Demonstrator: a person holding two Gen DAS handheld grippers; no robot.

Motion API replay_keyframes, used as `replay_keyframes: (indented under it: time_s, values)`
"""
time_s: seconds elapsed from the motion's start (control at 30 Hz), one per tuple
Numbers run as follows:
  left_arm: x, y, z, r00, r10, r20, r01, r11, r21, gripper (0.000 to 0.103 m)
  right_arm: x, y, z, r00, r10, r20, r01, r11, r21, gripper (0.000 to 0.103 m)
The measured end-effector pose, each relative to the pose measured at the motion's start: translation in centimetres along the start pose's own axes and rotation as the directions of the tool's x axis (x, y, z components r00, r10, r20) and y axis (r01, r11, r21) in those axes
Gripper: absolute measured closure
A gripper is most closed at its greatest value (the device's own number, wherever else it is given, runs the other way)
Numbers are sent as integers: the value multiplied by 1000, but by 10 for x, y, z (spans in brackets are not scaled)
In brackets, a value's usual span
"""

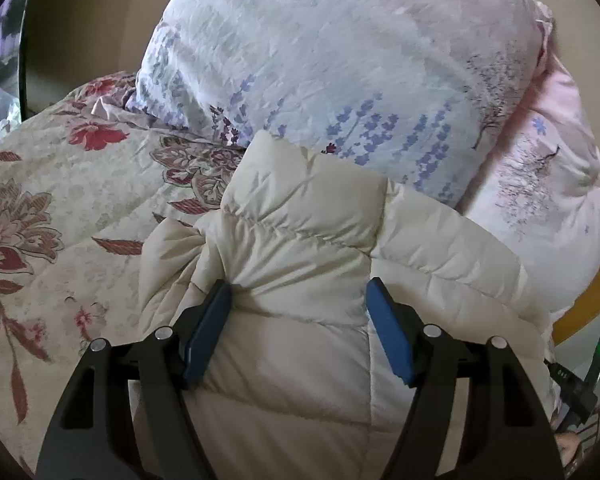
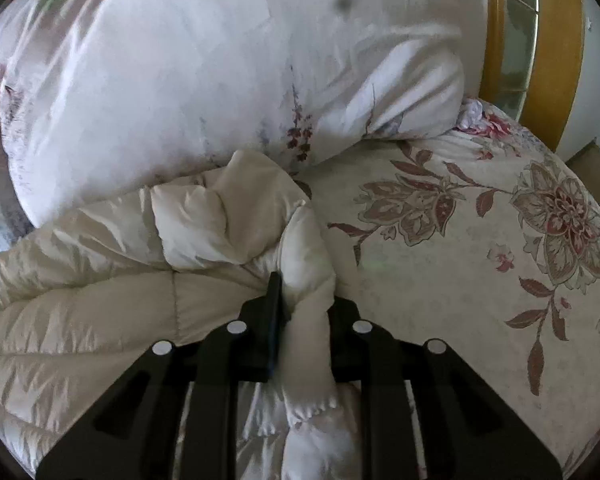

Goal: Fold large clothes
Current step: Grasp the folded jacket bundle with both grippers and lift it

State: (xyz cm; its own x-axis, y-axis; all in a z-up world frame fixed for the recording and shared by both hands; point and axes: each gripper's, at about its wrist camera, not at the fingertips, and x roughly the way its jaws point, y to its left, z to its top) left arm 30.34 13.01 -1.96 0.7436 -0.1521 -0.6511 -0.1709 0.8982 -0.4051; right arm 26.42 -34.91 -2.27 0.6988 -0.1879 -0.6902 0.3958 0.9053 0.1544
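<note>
A cream quilted puffer jacket (image 1: 300,240) lies on a floral bedspread (image 1: 40,200). My left gripper (image 1: 298,292) is open, its blue pads (image 1: 208,332) wide apart on either side of a puffy jacket panel, pressing against it. In the right wrist view the jacket (image 2: 100,300) lies at the left and centre. My right gripper (image 2: 304,292) is shut on a bunched fold of the jacket's edge (image 2: 308,280), which runs back between the fingers. The right-hand finger is hidden behind the fabric.
A large white and lilac flowered duvet (image 1: 340,60) is heaped behind the jacket, also in the right wrist view (image 2: 220,60). A wooden bed frame (image 2: 556,40) stands at the far right. The bedspread (image 2: 480,240) stretches right of the jacket.
</note>
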Motion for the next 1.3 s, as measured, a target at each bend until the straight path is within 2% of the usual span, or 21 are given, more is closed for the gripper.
replay_keyframes:
  time_s: [0.17, 0.3, 0.4, 0.43, 0.5, 0.6, 0.67, 0.73, 0.83, 0.97, 1.2, 1.27, 1.3]
  values:
    - [15, -4, 6, 1000, 7, -19, -7, 1000, 13, 27, 9, -4, -2, 1000, -26, -8, 26, 999, 42, 82]
    - [20, -9, 7, 1000, 14, -17, -13, 999, 34, 22, 9, -3, -6, 999, -45, -3, 45, 997, 57, 77]
    - [14, -6, 9, 1000, -19, -18, 19, 1000, 13, 22, 7, -10, -3, 999, 2, -32, 0, 997, 77, 66]
    - [9, -3, 9, 999, -36, -19, 36, 999, -2, 22, 5, -15, -3, 999, 19, -41, -15, 996, 92, 52]
    - [-7, 7, 11, 995, -95, -17, 94, 994, -58, 22, -4, -34, -6, 998, 40, -53, -31, 987, 158, 36]
    - [-33, 26, 10, 988, -156, -15, 154, 983, -102, 22, -27, -61, -16, 994, 97, -42, -85, 971, 224, 35]
    - [-51, 40, 6, 989, -147, -18, 144, 983, -112, 20, -43, -73, -25, 991, 128, -43, -113, 962, 250, 33]
    - [-67, 55, -1, 988, -152, -23, 148, 981, -126, 20, -60, -87, -37, 980, 195, -52, -171, 940, 296, 26]
    - [-88, 80, -17, 984, -171, -42, 163, 974, -158, 20, -82, -105, -60, 947, 315, -64, -269, 884, 383, 25]
    - [-111, 104, -45, 969, -236, -77, 213, 949, -231, 20, -99, -120, -88, 905, 419, -73, -340, 816, 468, 24]
    - [-121, 107, -84, 940, -324, -104, 271, 898, -347, 20, -86, -109, -122, 841, 519, -155, -367, 756, 542, 23]
    - [-119, 103, -92, 933, -343, -112, 281, 885, -370, 20, -85, -106, -124, 838, 528, -136, -382, 746, 546, 22]
    - [-116, 100, -95, 927, -358, -114, 292, 877, -382, 20, -85, -103, -124, 829, 544, -128, -397, 735, 550, 22]
